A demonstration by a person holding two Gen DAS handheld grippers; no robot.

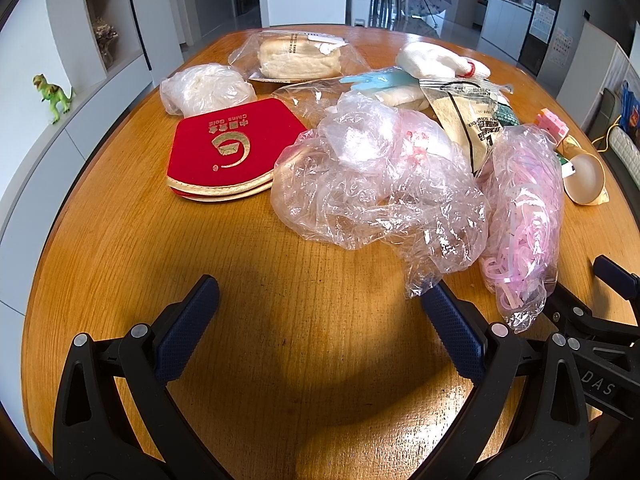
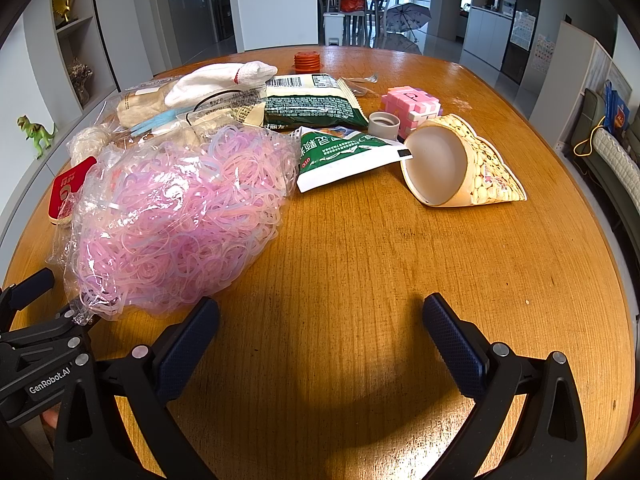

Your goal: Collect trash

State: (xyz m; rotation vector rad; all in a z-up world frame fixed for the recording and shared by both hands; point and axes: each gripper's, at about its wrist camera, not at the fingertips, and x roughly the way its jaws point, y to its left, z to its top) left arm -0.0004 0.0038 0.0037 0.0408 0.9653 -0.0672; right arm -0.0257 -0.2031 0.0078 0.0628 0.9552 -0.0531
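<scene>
Left wrist view: the left gripper [image 1: 318, 304] has its fingers [image 1: 188, 320] spread wide and empty over bare tabletop [image 1: 160, 264], its right fingertip just beside the edge of a crumpled clear bag [image 1: 376, 184]. In the right wrist view the right gripper [image 2: 320, 320] is likewise released, holding nothing, with the bag of pink rubber bands [image 2: 176, 216] just beside its left finger.

Judging from this, no piece of trash is yet taken; the step in hand is the approach and choice of a first item. The next move calls for carrying one gripper forward onto thin, slippery film, probably the clear bag, and pinching a raised fold rather than the flat sheet.

Counted: one crumpled clear bag, one bag of rubber bands, two red pouches [image 1: 224, 148] stacked, one wrapped bun [image 1: 298, 58], one tied white bundle [image 1: 206, 88], one dark green snack packet [image 2: 308, 106], one green-and-white sachet [image 2: 344, 156], one paper cone cup [image 2: 460, 164] on its side, one pink block toy [image 2: 408, 106], one grey cap [image 2: 384, 122], one orange lid [image 2: 308, 60], one white cloth [image 2: 224, 78].
</scene>
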